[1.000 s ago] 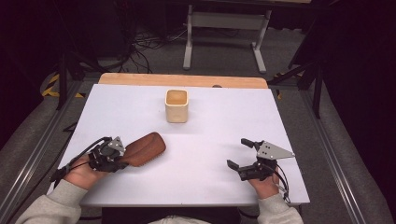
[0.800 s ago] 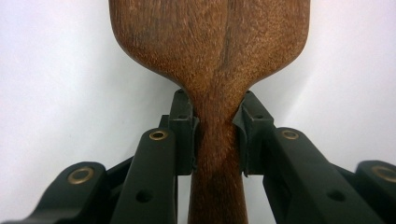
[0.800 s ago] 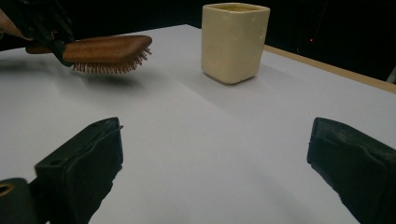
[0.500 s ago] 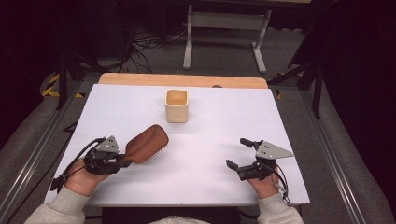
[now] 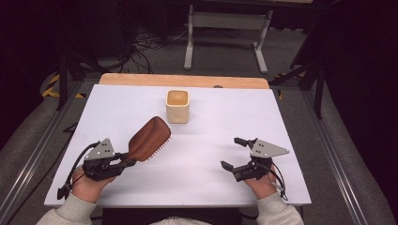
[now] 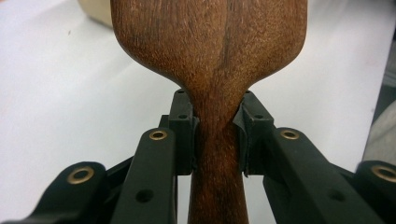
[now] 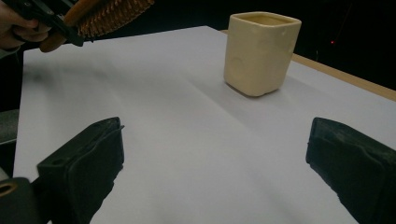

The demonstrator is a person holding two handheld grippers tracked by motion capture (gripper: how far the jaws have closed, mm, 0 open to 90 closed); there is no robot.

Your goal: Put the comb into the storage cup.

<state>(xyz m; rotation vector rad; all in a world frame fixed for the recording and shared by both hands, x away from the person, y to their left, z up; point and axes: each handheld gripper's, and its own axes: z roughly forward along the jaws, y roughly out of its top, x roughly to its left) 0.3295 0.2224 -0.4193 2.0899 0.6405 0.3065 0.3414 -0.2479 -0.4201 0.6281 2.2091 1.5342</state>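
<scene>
A dark room with cables and a metal stand behind frames a white table [image 5: 197,178] with a wooden strip along its far edge, and a cream square ceramic cup [image 5: 177,106] stands upright near the far middle, open top up, probably as the receptacle for what the left hand carries. The left gripper [image 6: 215,135] clamps its jaws on the narrow neck of a dark brown wooden hairbrush [image 5: 149,138], a hold that likely keeps the paddle head steady, lifted off the table, bristles turned toward the right, well short of the cup. The right gripper [image 5: 233,153] rests low with jaws wide apart and nothing between them, seemingly waiting; no brand, label or writing can be read anywhere.
</scene>
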